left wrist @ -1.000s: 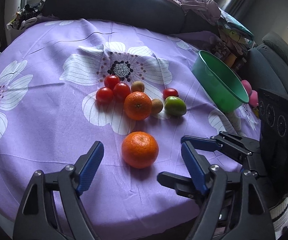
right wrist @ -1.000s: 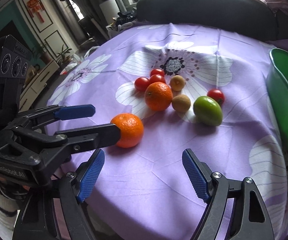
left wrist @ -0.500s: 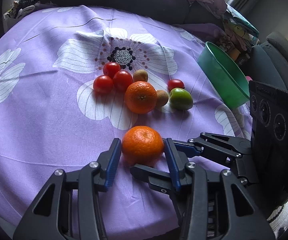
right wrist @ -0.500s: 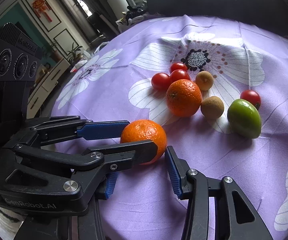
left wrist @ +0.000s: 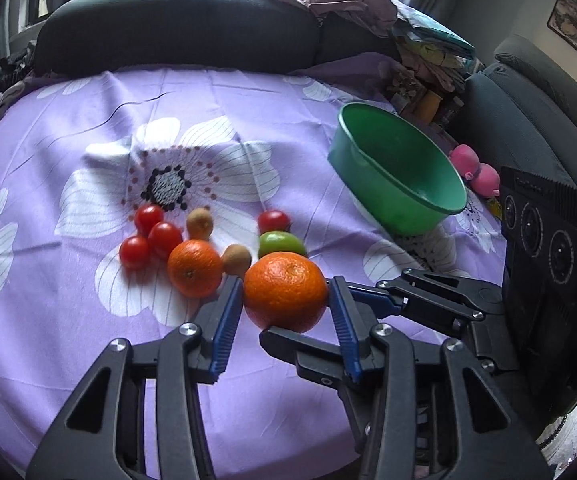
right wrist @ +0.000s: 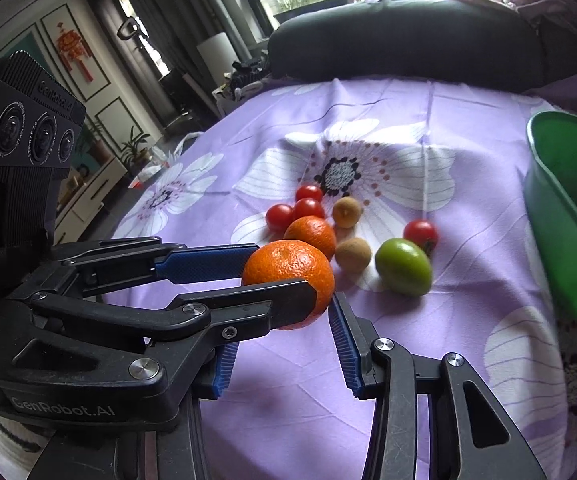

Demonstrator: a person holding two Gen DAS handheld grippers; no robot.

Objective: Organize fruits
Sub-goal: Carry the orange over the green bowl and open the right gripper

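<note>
Left tongs point(left wrist: 284, 300) and right tongs point(right wrist: 284, 320) both narrowed, clamped on one orange point(left wrist: 284, 292).

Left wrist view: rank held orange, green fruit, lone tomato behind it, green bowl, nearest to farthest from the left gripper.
1. Held orange: between the jaws of the left gripper, with the right gripper on it too.
2. Green fruit: just behind the orange.
3. Lone tomato: directly behind the green fruit.
4. Green bowl: far right, on the purple cloth.

Both grippers' jaws clamping one orange point(right wrist: 288, 268)
</note>
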